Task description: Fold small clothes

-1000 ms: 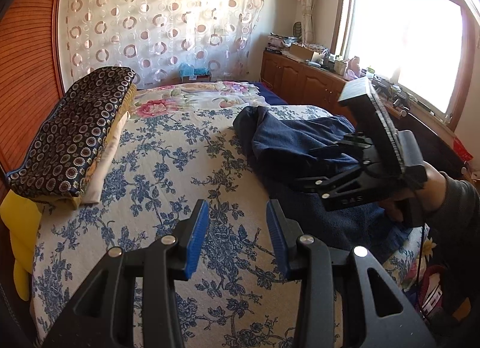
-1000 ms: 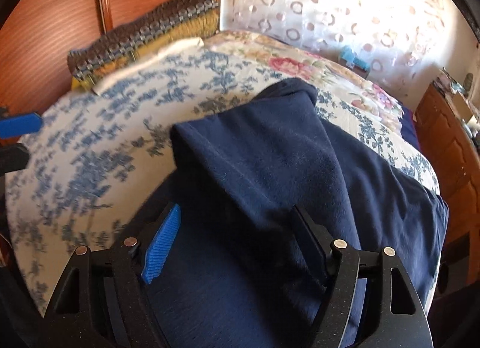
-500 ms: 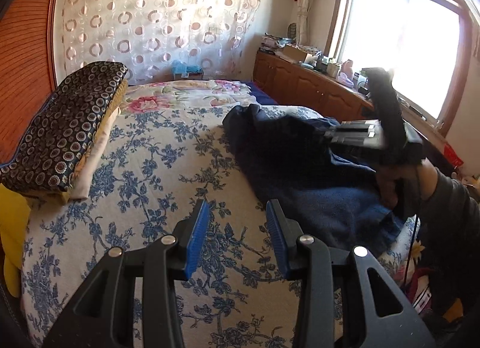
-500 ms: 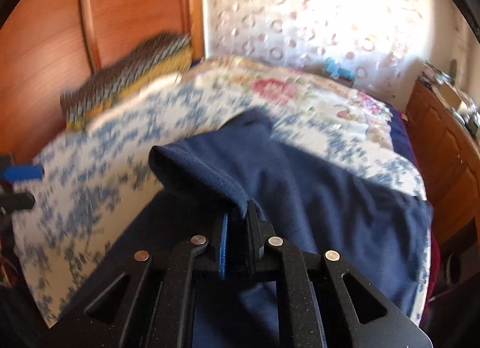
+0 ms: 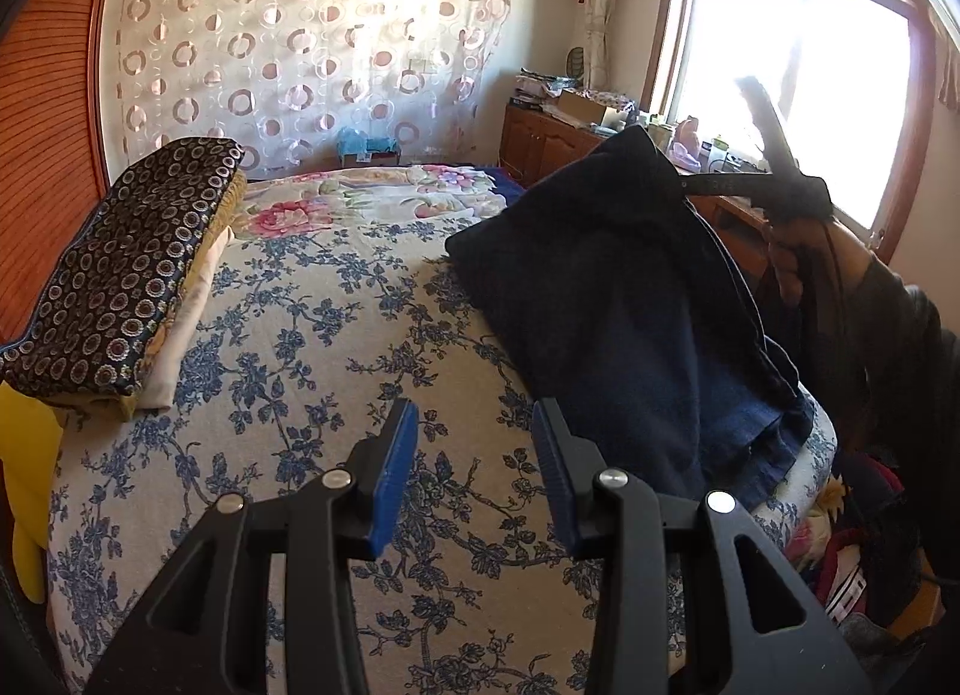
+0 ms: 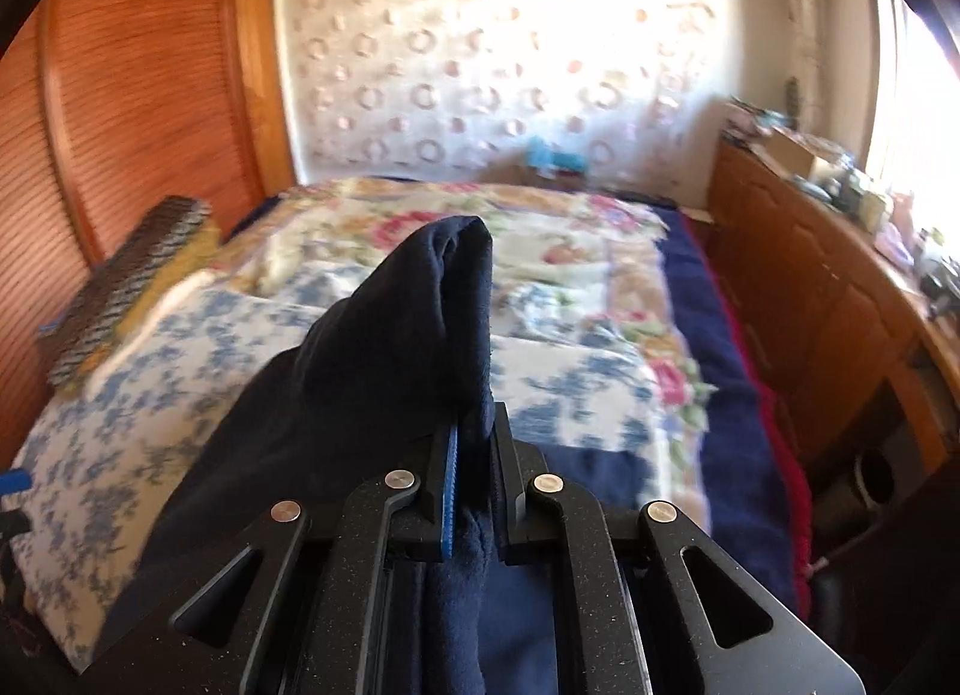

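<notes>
A navy blue garment [image 5: 624, 299] lies on the right side of the bed, one edge lifted into a peak. My right gripper [image 6: 474, 443] is shut on a fold of this garment [image 6: 414, 335] and holds it up above the bed; in the left wrist view the right gripper [image 5: 690, 182] shows at the garment's raised top. My left gripper [image 5: 474, 473] is open and empty, over the blue-flowered bedspread [image 5: 300, 347] to the left of the garment.
Folded patterned bedding [image 5: 126, 269] is stacked at the bed's left by the wooden headboard [image 5: 48, 143]. A flowered quilt [image 5: 372, 197] covers the far end. A wooden cabinet [image 5: 558, 149] with clutter stands under the window at right.
My right gripper closed on a fold of the navy garment and lifted it up off the bed. My left gripper stayed open over the bedspread.
</notes>
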### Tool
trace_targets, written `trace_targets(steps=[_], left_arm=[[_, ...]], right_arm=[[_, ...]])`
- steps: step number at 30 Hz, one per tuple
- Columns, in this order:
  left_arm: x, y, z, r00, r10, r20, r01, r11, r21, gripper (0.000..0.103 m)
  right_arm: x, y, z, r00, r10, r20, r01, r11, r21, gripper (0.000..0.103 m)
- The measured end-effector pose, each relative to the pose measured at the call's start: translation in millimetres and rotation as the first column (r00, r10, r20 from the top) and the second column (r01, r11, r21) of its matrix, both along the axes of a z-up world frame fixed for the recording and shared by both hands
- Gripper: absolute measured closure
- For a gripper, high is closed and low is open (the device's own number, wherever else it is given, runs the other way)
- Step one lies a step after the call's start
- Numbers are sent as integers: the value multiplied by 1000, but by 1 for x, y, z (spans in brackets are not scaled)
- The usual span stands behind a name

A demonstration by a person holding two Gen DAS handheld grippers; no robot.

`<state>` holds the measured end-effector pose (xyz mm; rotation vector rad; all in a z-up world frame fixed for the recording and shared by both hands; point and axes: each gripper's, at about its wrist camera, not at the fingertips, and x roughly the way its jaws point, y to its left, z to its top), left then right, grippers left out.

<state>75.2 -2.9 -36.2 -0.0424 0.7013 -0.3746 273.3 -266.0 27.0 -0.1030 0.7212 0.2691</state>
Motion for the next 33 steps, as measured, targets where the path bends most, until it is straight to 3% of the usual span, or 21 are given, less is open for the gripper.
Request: trace_targets(steps=[4, 6, 8, 15, 22, 33], left_arm=[[1, -3, -4, 1000, -9, -8, 9, 1000, 3, 64], [1, -5, -5, 1000, -12, -12, 12, 1000, 6, 64], [0, -5, -6, 1000, -14, -13, 14, 1000, 6, 64], [-1, -15, -10, 999, -29, -17, 29, 1000, 7, 64], [0, -37, -15, 998, -57, -22, 57, 998, 18, 64], [-3, -68, -25, 993, -113, -42, 115, 992, 48, 64]], right_arm=[[22, -23, -19, 990, -135, -46, 130, 987, -93, 96], [24, -30, -23, 981, -189, -34, 182, 974, -137, 86], [19, -40, -24, 978, -205, -46, 199, 975, -102, 63], [-63, -41, -22, 998, -49, -34, 48, 999, -19, 63], [-147, -25, -49, 996, 50, -77, -48, 999, 22, 63], [-180, -31, -81, 992, 25, -120, -21, 999, 36, 63]])
